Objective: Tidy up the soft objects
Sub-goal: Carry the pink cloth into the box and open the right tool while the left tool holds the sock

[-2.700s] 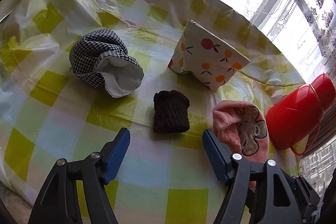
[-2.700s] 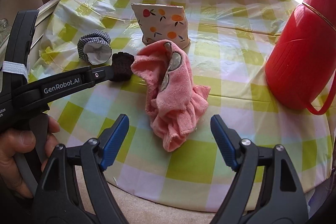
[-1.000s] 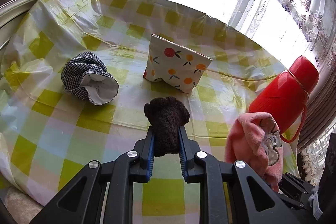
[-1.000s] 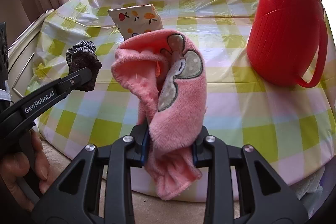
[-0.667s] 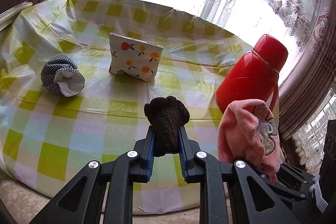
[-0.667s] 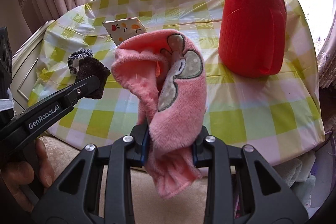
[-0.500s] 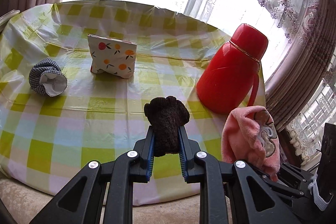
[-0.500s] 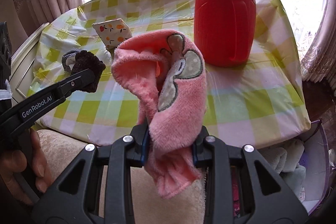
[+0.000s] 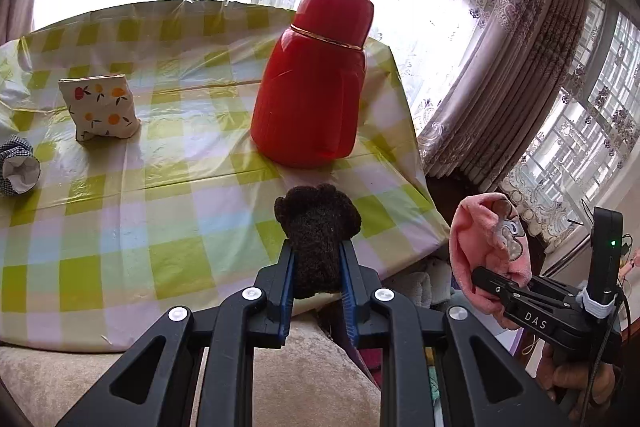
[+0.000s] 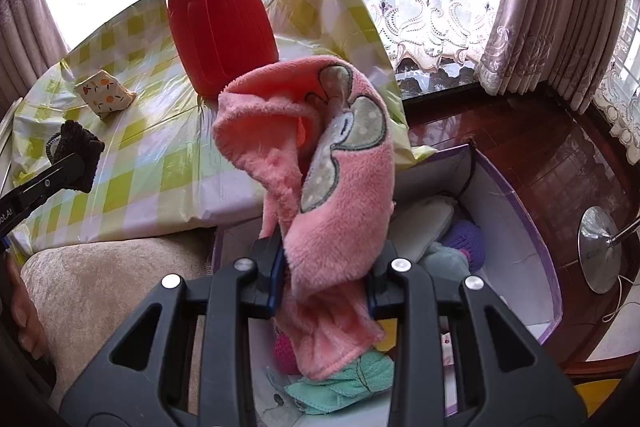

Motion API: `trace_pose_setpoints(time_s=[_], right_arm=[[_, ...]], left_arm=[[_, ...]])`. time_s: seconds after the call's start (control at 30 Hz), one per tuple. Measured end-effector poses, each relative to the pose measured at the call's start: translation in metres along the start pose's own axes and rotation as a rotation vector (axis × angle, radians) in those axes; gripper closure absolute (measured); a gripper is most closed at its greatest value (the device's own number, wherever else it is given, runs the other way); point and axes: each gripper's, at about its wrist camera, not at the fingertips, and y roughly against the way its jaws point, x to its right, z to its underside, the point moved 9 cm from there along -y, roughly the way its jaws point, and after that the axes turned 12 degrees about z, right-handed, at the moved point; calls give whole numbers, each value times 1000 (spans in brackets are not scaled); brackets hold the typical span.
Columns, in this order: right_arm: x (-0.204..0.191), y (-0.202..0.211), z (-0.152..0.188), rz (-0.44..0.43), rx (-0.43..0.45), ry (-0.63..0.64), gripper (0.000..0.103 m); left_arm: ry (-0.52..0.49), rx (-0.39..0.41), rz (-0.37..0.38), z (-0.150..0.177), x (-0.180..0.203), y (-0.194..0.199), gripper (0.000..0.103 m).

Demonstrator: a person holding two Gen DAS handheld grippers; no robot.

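Table (image 9: pixel 120 227) now behind; both jaws clamped, pink towel (image 10: pixel 332 187) over bin (image 10: pixel 520 211).

— What am I looking at for textures?
— I see a fluffy pink fleece cloth (image 10: pixel 340 187) and a coarse dark brown knit piece (image 9: pixel 318 247). The worktop (image 9: pixel 120 211) wears a glossy, wrinkled plastic sheet. The red flask (image 9: pixel 316 87) is smooth, shiny plastic.
— And the floor?
— Polished dark wood floor (image 10: pixel 540 155).
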Motion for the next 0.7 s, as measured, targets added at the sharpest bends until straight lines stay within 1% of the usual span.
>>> trace_pose_setpoints(time_s=[0.17, 0.23, 0.3, 0.33, 0.37, 0.4, 0.43, 0.47, 0.63, 0.7], right_arm=[[24, -1, 10, 23, -27, -32, 68], [30, -3, 15, 25, -36, -38, 67], [32, -3, 18, 23, -45, -38, 65], [33, -3, 19, 21, -48, -36, 64], [35, -2, 22, 20, -49, -37, 61], [36, -3, 23, 24, -51, -39, 58], [37, -3, 24, 27, -54, -40, 57], [38, -4, 25, 25, -55, -41, 56], [35, -6, 26, 20, -58, -42, 56], [32, -6, 26, 20, -58, -38, 54]], left_arm=[[-53, -57, 65, 13, 40, -15, 81], [-79, -79, 87, 19, 54, -21, 81], [-102, -102, 106, 24, 66, -27, 78], [-109, -115, 117, 27, 71, -30, 74], [-113, -128, 126, 29, 75, -32, 65], [-117, -138, 131, 31, 77, -35, 60], [-119, -143, 129, 32, 77, -37, 52], [-119, -145, 124, 33, 77, -37, 51], [-83, -144, 125, 30, 68, -36, 50], [-80, -143, 125, 31, 67, -35, 50]])
